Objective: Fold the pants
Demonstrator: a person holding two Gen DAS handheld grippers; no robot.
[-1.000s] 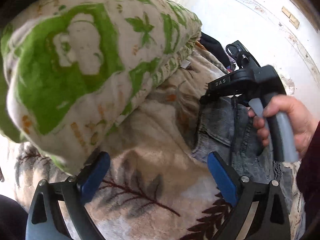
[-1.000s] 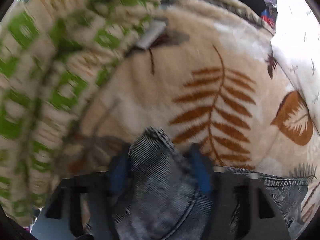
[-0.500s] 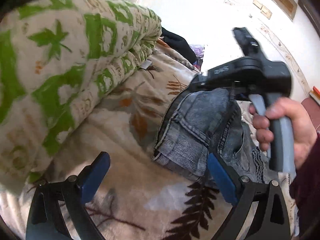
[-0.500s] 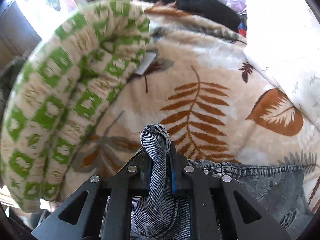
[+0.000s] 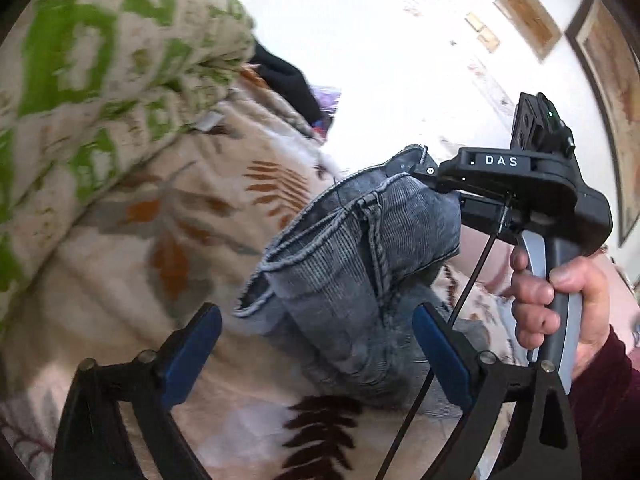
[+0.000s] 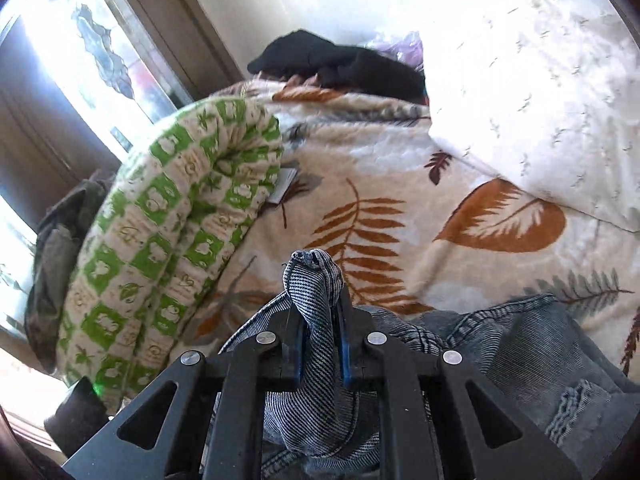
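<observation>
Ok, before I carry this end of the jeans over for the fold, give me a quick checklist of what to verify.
1. Right gripper shut on the jeans: ok, a bunched fold stands pinched between its blue pads.
2. Left gripper free to help: ok, open and holding nothing.
3. Jeans lifted off the leaf blanket: ok at the held end; the rest still lies on it.
4. Green rolled quilt apart from the jeans: ok.
5. Legs lined up flat: cannot tell, fabric is bunched.
</observation>
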